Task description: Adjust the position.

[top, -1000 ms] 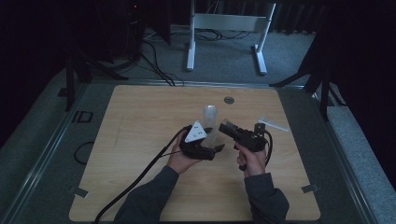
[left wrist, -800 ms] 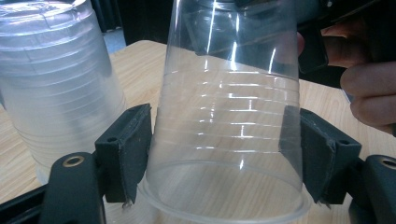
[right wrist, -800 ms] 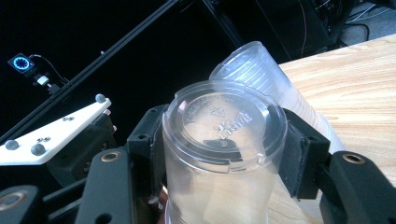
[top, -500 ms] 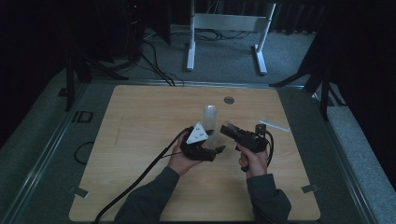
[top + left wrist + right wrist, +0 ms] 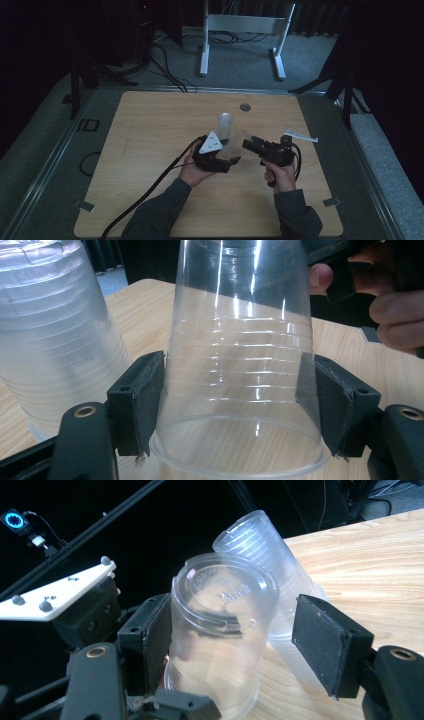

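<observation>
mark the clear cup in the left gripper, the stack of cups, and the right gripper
clear cup (image 5: 240, 365), left gripper view: its ribbed side wall, between the pads.
stack of cups (image 5: 225, 121), high view: upturned top of the stack.
right gripper (image 5: 235, 645), right gripper view: midway between its open jaws.

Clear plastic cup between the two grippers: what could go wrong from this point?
1. The left gripper pinches the thin clear plastic cup near its rim; its wall may buckle or slip.
2. The right gripper has just been opening, one pad off the cup; the left alone carries it now.
3. The stack of cups stands upside down close beside; a swing could knock it over on the table.
</observation>
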